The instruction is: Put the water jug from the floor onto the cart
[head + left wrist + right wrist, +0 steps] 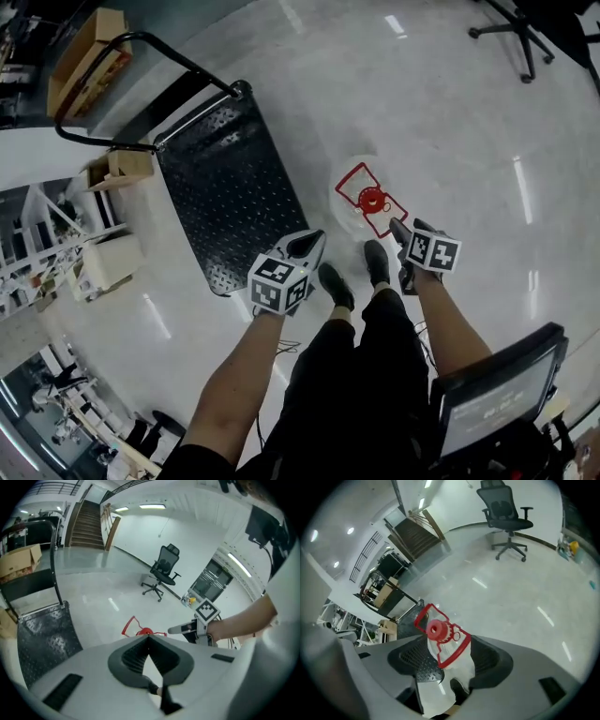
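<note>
Glossy pale floor point(450, 122) fills the head view, with an office chair point(520, 33) at the far edge and cardboard boxes point(89, 52) to the left. The water jug point(356, 202) stands upright on the floor, its red cap point(372, 198) and red handle frame facing up, just right of the black cart point(230, 187) and apart from it. The person's shoes point(336, 284) are close behind the jug. The right tool point(400, 228) hangs just beside the jug's right side, jaws spread wide; its own view shows the jug's cap and handle in the gap, with no pad pressing on it. The left tool point(307, 244) points down near the cart's near corner, narrow, tips meeting and empty.
</note>
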{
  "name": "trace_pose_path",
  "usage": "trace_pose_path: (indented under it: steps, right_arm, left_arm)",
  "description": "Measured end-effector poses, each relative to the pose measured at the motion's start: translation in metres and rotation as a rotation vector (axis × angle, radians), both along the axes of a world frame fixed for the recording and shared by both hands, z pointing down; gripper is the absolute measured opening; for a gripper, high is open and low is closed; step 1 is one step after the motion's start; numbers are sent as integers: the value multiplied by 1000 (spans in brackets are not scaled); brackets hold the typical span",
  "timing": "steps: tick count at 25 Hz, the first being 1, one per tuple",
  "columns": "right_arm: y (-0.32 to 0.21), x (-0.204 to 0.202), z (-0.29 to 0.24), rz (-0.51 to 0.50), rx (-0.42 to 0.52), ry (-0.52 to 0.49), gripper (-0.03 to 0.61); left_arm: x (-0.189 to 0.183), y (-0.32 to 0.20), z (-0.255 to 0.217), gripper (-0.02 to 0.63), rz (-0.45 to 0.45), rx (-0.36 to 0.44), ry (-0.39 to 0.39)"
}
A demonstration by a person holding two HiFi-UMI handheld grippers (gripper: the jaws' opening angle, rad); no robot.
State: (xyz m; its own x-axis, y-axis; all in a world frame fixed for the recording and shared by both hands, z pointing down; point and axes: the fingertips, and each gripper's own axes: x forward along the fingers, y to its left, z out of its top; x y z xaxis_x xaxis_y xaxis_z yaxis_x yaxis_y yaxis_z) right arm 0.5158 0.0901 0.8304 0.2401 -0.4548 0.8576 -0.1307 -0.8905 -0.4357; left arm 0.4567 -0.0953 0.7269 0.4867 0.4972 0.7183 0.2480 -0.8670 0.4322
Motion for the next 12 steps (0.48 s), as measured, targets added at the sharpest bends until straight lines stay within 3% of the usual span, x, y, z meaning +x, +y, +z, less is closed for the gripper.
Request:
trace_pose_path:
  steps: [3, 5, 12]
  right_arm:
    - [10, -14, 29, 102, 32, -67, 272]
    - [10, -17, 37, 161, 80, -91, 272]
    - [1, -18, 64, 210, 137, -152, 270]
  left_arm:
    - [0, -1, 21, 0, -77, -45, -60]
    - [-4, 4, 34, 0, -61, -53, -92]
    - [-30, 7, 61, 0, -69, -67, -179]
